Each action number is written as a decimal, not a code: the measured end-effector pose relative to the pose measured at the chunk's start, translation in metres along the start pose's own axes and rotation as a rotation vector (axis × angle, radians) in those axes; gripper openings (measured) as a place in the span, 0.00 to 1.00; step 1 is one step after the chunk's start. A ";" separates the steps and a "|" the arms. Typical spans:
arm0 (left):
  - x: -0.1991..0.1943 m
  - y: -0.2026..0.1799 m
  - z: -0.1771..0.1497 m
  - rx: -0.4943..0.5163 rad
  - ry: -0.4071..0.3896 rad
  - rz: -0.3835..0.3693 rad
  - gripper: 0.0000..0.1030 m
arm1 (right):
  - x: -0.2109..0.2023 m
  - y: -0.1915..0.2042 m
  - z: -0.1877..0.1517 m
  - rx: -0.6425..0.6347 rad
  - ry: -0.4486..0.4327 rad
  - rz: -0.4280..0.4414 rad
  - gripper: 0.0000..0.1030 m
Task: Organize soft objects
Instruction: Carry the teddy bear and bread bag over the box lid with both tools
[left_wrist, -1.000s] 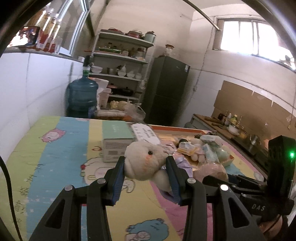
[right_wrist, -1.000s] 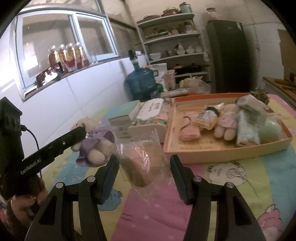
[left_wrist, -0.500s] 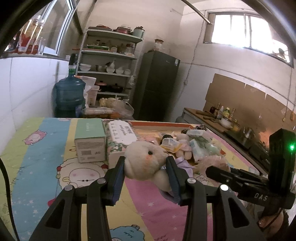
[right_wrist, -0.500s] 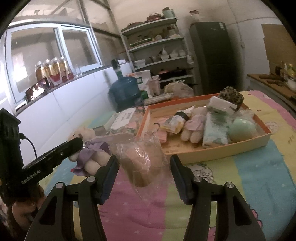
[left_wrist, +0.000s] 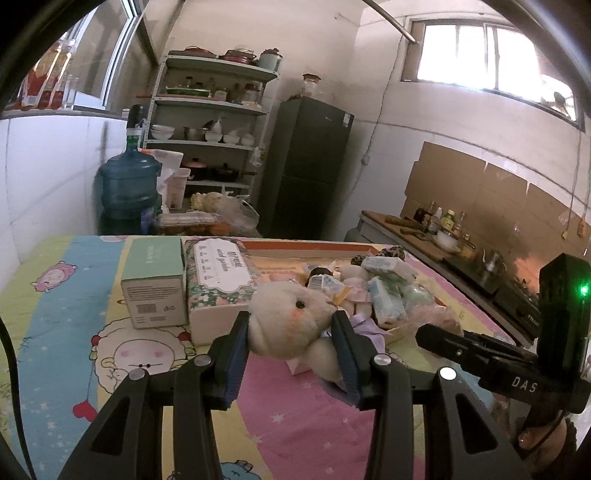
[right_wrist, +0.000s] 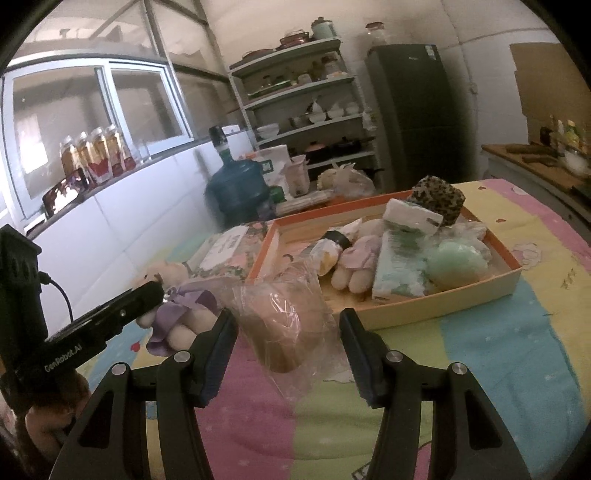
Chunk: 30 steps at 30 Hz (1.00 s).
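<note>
- Left wrist view: my left hand-held gripper (left_wrist: 291, 334) is pinching a cream plush toy (left_wrist: 290, 325) by the head, both blue pads pressed into the fur, the toy held above the counter (left_wrist: 66, 295) with its cartoon-print cloth.
- The toy's purple dress (left_wrist: 364, 325) hangs out past the right pad.
- Behind the toy, a green box (left_wrist: 153, 286) and a floral box (left_wrist: 218, 280) stand side by side on the counter, just left of the orange tray (left_wrist: 295, 245).
- Right wrist view: my right hand-held gripper (right_wrist: 288, 334) has a brown soft thing wrapped in a clear plastic bag (right_wrist: 284, 317) between its jaws. The left pad touches the bag; I cannot tell if the right pad presses it or stands just clear.
- The bag hangs in front of the tray's near left corner.
- The orange tray (right_wrist: 436, 310) is filled with soft things: a small doll (right_wrist: 354, 262), a tissue pack (right_wrist: 399, 269), a pale green ball (right_wrist: 456, 260), a speckled sponge (right_wrist: 437, 197).
- My left hand-held gripper shows at the left edge here, holding the plush toy beside the bag.
</note>
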<state>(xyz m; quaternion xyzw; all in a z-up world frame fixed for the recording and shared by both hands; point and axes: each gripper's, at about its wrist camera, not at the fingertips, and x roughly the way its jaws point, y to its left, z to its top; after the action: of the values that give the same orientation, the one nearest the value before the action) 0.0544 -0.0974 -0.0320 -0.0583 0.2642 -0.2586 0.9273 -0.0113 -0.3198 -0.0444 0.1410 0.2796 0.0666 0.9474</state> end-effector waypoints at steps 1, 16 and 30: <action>0.001 -0.001 0.000 0.001 0.001 0.000 0.43 | 0.000 -0.001 0.001 0.003 -0.001 -0.001 0.57; 0.033 -0.027 0.014 0.004 -0.004 -0.039 0.43 | -0.005 -0.044 0.008 0.064 -0.037 -0.054 0.57; 0.077 -0.049 0.014 0.012 -0.005 -0.016 0.43 | 0.004 -0.073 0.032 0.117 -0.087 -0.035 0.57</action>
<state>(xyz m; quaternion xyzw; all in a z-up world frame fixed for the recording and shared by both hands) 0.0956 -0.1790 -0.0431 -0.0553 0.2598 -0.2673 0.9263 0.0133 -0.3955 -0.0429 0.1941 0.2440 0.0275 0.9498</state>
